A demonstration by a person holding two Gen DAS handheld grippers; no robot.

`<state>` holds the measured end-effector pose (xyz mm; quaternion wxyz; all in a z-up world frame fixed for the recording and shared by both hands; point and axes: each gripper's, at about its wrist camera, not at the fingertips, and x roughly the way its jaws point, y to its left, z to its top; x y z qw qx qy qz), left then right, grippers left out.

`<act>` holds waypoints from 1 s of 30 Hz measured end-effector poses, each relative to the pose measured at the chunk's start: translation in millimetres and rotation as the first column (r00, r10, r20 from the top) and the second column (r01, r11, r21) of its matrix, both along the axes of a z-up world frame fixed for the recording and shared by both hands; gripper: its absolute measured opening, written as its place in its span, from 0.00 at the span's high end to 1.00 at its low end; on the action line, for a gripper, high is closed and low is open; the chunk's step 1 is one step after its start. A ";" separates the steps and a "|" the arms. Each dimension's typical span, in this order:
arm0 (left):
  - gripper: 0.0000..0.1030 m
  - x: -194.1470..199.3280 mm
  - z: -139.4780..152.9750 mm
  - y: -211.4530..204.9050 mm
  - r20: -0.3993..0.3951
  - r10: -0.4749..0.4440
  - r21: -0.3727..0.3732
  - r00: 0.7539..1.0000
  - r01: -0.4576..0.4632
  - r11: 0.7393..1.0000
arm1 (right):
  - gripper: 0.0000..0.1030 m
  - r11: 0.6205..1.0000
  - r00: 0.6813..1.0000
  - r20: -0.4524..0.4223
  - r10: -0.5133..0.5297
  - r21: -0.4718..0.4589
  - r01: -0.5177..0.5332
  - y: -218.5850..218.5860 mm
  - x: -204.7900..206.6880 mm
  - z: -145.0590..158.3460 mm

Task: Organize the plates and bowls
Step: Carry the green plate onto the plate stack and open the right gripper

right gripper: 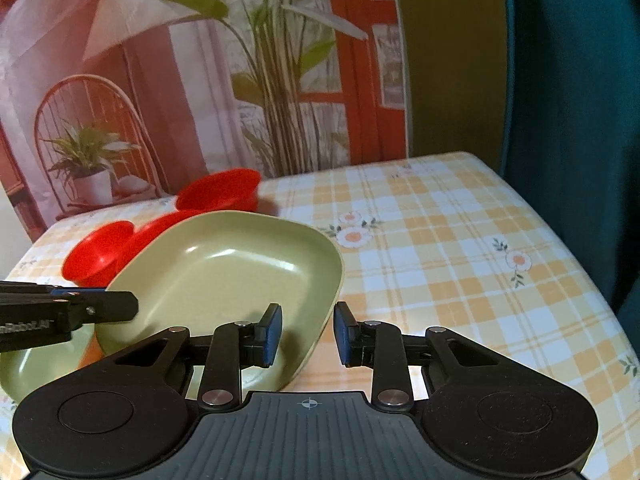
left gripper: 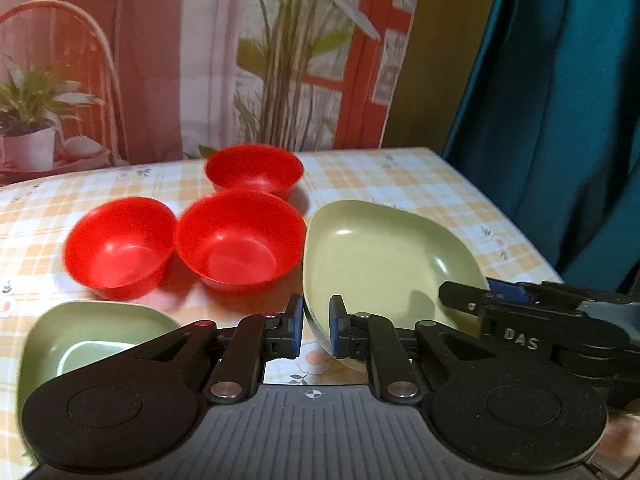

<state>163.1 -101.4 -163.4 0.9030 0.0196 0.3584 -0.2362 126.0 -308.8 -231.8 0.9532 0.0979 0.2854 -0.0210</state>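
On the checked tablecloth (right gripper: 440,264), a green plate (left gripper: 384,256) is tipped up off the cloth, gripped at two rims. The left gripper (left gripper: 316,330) is clamped on the plate's near-left rim, its blue pads (left gripper: 295,320) tight against the edge. The right gripper (right gripper: 307,332) straddles the plate's near-right rim, and its inner pad lies inside the dish; whether the outer pad touches cannot be told. White letters "DAS" (left gripper: 520,338) read on the right gripper's body in the left view; the lettering on the left gripper in the right view is too blurred to read. Left of the plate stand three red bowls (left gripper: 240,240) close together, and near-left of it lies a second green plate (left gripper: 80,340). Right of the plate, the cloth runs bare to the table's edge beside a teal curtain (right gripper: 580,120).
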 end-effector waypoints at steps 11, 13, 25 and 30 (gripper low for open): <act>0.86 -22.3 18.4 98.1 0.025 0.157 -0.062 0.987 -0.156 0.986 | 0.74 0.980 0.982 0.005 0.191 -0.050 -0.191 99.1 13.7 16.1; 0.86 -23.2 16.4 113.5 0.013 0.189 -0.059 0.982 -0.188 0.980 | 0.74 0.973 0.975 -0.004 0.223 -0.058 -0.223 118.4 16.3 15.9; 0.86 -25.0 5.8 165.2 -0.010 0.275 -0.031 0.962 -0.275 0.961 | 0.73 0.949 0.952 -0.055 0.302 -0.081 -0.306 181.9 23.7 7.2; 0.86 -25.8 -0.4 172.6 -0.016 0.275 -0.007 0.961 -0.275 0.961 | 0.74 0.946 0.948 -0.085 0.306 -0.081 -0.313 190.2 26.8 -1.8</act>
